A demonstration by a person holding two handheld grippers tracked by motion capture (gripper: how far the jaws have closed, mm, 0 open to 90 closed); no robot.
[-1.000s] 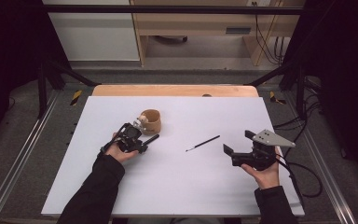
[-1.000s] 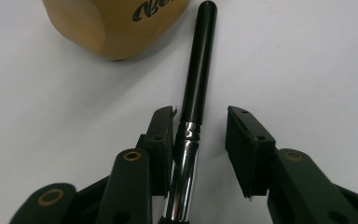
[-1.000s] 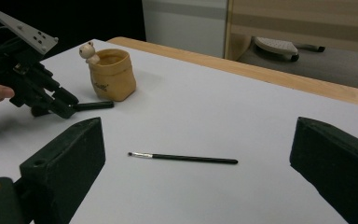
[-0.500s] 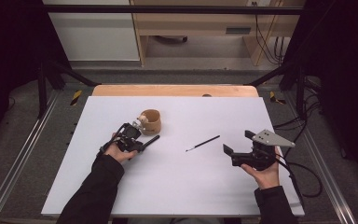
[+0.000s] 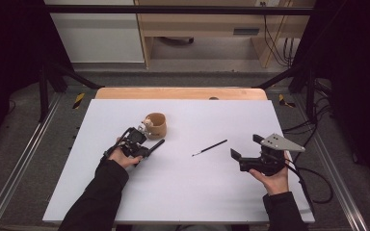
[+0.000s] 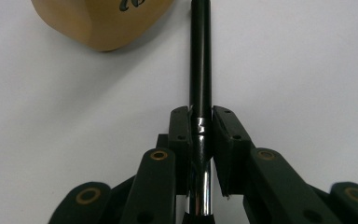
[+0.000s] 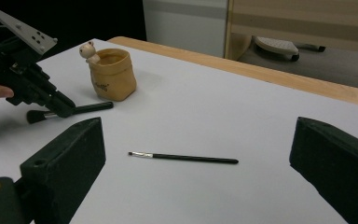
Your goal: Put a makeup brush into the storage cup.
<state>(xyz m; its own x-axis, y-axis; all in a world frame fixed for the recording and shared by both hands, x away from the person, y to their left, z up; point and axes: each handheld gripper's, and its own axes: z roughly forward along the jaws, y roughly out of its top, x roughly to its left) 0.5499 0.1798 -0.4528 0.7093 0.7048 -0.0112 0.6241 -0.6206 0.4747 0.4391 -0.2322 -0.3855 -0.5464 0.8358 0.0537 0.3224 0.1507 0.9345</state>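
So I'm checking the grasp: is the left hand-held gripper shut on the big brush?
Shut on it: the left hand-held gripper has just closed, pads against the big brush's ferrule.

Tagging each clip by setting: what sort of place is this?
Probably a lab recording bench, not a home: a white table inside a black metal frame, cables trailing over grey carpet.

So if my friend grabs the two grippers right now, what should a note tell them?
Left gripper: jaws have just been closing and now clamp the thick brush near its metal collar; it lies on the white table beside the tan cup.
Right gripper: open, holding nothing, aimed at the thin brush lying mid-table.
Done: thick brush gripped.
Left, probably: lift it into the cup, then fetch the thin brush.
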